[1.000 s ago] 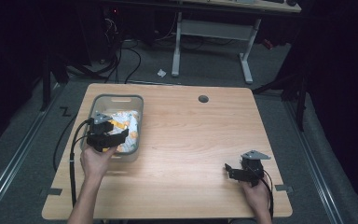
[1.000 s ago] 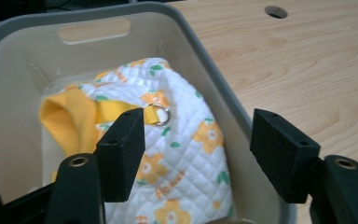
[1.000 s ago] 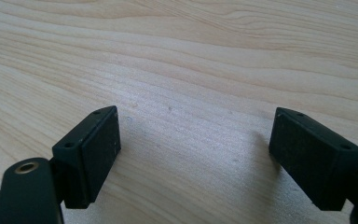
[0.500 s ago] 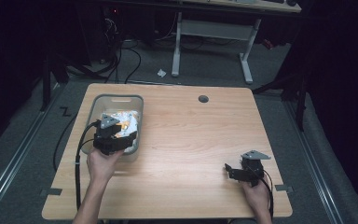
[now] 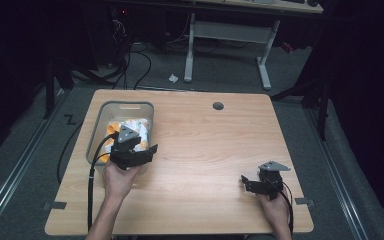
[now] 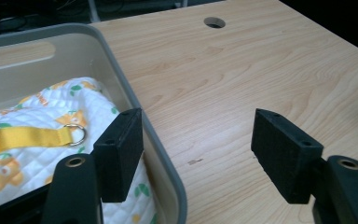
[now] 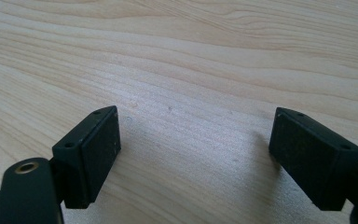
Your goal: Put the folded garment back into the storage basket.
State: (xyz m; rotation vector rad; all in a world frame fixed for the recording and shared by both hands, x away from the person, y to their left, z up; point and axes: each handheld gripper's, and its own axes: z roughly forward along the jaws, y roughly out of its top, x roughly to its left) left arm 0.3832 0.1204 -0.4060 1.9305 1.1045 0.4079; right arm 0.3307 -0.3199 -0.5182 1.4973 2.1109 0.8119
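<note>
A grey plastic bin (image 5: pixel 96 134) stands at the table's left and holds a white quilted cloth (image 5: pixel 130 126) printed in orange and green, with a yellow strap and metal ring (image 6: pixel 77 134). My left gripper (image 5: pixel 147 152) hovers open over the bin's near right wall (image 6: pixel 135 107); one jaw hangs inside over the cloth, the other outside over bare wood. Its jaws hold nothing. My right gripper (image 5: pixel 248 182) rests low near the table's front right, open, with only wood grain (image 7: pixel 191 93) between its jaws.
A round cable hole (image 5: pixel 218 106) sits at the table's back centre. Cables (image 5: pixel 92 190) trail from the left gripper off the front edge. Behind the table stand a white desk frame (image 5: pixel 225 35) and floor cables. Bare wood spans the middle.
My left gripper has moved right and toward the front, from over the middle of the bin to its near right wall. The right gripper has stayed put.
</note>
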